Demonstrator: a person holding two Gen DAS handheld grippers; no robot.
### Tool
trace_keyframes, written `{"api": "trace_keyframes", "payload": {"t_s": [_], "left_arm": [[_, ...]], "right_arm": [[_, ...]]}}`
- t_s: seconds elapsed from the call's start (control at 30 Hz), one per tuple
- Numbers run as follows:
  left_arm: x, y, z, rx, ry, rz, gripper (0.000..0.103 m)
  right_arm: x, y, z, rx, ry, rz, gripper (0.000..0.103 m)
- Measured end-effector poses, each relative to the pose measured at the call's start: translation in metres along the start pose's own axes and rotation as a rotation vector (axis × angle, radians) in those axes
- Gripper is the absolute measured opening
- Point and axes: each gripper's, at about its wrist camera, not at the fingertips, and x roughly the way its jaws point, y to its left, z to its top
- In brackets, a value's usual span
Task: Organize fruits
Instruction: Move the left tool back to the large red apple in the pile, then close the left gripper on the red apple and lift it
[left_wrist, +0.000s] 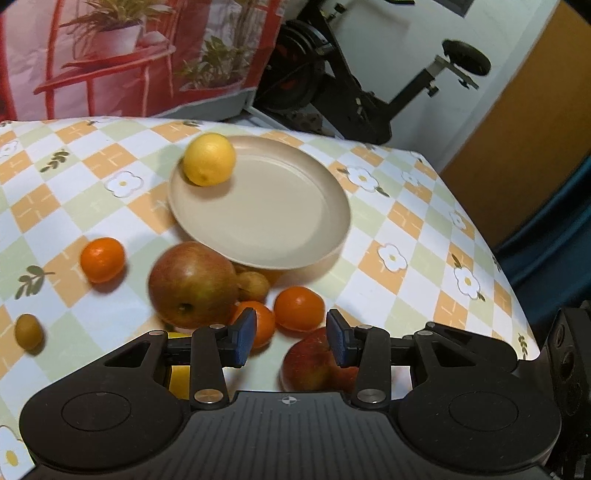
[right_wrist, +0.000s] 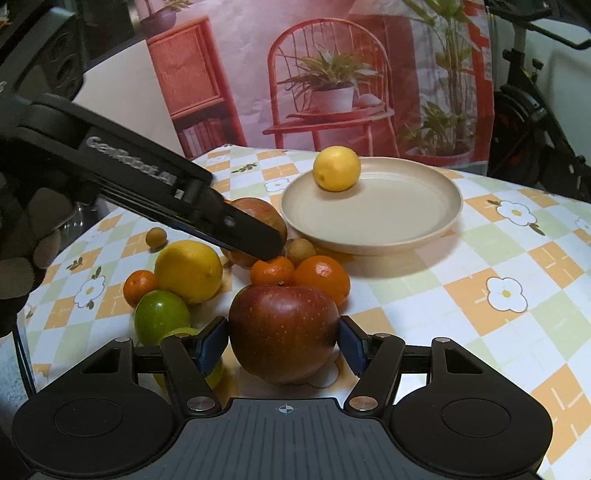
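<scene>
While the right hand-held gripper (right_wrist: 283, 341) clamps the red apple (right_wrist: 283, 332) low on the desk (right_wrist: 498, 332), the left hand-held gripper (left_wrist: 291, 338) gapes empty over the tangerines (right_wrist: 272, 270); lifting could nudge them rolling; beyond, the plate (right_wrist: 388, 218) holds one lemon (right_wrist: 336, 168).

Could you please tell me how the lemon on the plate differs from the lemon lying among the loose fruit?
The plate lemon sits alone on the beige plate; the table lemon lies on the tablecloth, touching a lime and a small orange. The plate lemon lies farther off and looks smaller. Both are yellow and ungripped.
</scene>
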Motion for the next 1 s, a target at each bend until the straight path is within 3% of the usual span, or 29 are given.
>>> {"api": "trace_keyframes", "payload": {"t_s": [0.7,1.0], "left_arm": [[0.012,-0.002,-0.02,-0.047,0.097,-0.176,0.044],[0.015,-0.004,-0.022,-0.031,0.115,-0.181,0.044]], "right_arm": [[-0.022,0.002,-0.011,-0.008,0.042,-0.009,0.061],[-0.027,0.0,-0.018,0.013,0.055,-0.011,0.059]]}}
